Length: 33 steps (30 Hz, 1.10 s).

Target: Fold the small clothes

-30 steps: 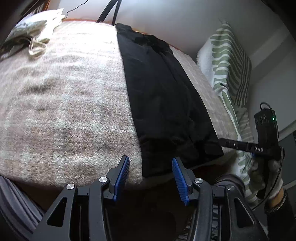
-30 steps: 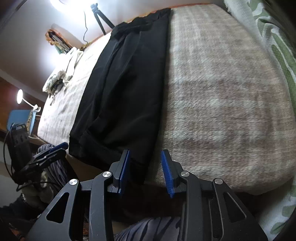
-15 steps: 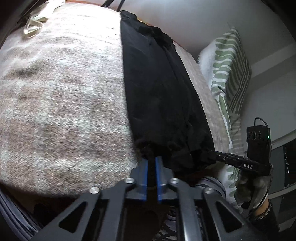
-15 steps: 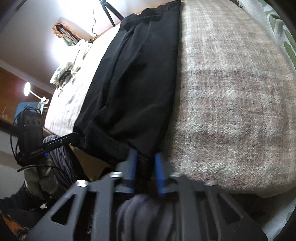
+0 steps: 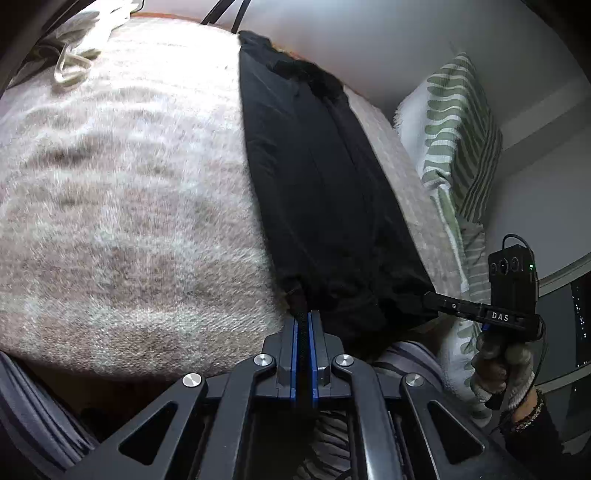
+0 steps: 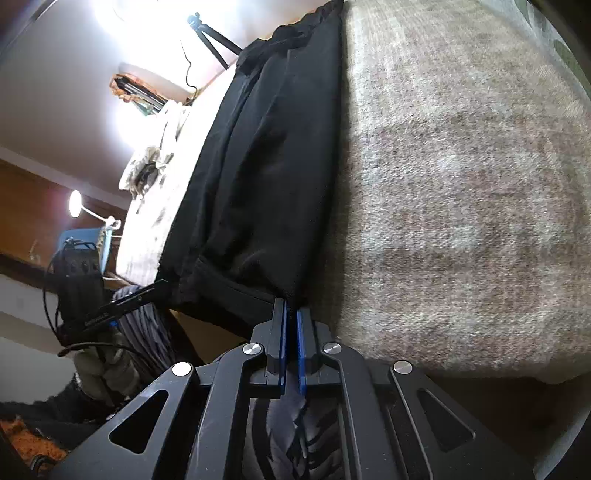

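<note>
Beige woolly blanket [image 5: 129, 221] carries black garment [image 5: 325, 192], its near corners pinched by left gripper [image 5: 303, 325] and right gripper [image 6: 290, 314] fingers

A bed covered by a fuzzy beige-and-grey checked blanket [image 5: 129, 229]. At its far right, a white pillow with green leaf stripes [image 5: 458, 147] leans against a pale wall. On the bed's far left lies a pile of light cloth [image 6: 155, 162]. Beyond it stand a tripod [image 6: 212, 35] and a lit desk lamp [image 6: 79, 206].
</note>
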Available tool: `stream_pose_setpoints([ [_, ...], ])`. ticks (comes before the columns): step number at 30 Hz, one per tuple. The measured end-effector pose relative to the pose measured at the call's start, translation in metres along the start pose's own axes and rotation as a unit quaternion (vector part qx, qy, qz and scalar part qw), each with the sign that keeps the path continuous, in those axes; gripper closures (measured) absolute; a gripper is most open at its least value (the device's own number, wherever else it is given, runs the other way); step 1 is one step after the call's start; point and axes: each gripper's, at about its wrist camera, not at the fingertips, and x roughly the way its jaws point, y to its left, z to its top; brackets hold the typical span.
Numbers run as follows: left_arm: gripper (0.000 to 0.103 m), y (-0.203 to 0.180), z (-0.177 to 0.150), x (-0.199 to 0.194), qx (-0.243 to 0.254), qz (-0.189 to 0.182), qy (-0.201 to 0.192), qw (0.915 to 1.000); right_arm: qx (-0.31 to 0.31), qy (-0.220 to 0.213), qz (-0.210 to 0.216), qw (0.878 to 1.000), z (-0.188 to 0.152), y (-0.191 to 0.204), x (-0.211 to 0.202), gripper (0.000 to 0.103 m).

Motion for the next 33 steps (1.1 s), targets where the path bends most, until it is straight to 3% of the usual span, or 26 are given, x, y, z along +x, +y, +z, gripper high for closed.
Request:
stream_pose_setpoints([
  [12, 0.102, -0.014, 0.056, -0.017, 0.026, -0.014, -0.030, 0.9991, 0.011, -0.060, 0.055, 0.997, 0.034, 0.014, -0.027, 0.100],
  [21, 0.102, 0.002, 0.121, 0.002, 0.020, -0.004, -0.043, 0.9988, -0.001, -0.088, 0.037, 0.995, 0.104, 0.020, -0.019, 0.100],
  [33, 0.101, 0.029, 0.174, 0.040, 0.007, 0.018, -0.036, 0.9992, 0.009, -0.070, -0.011, 0.997, 0.171, 0.002, 0.021, 0.100],
])
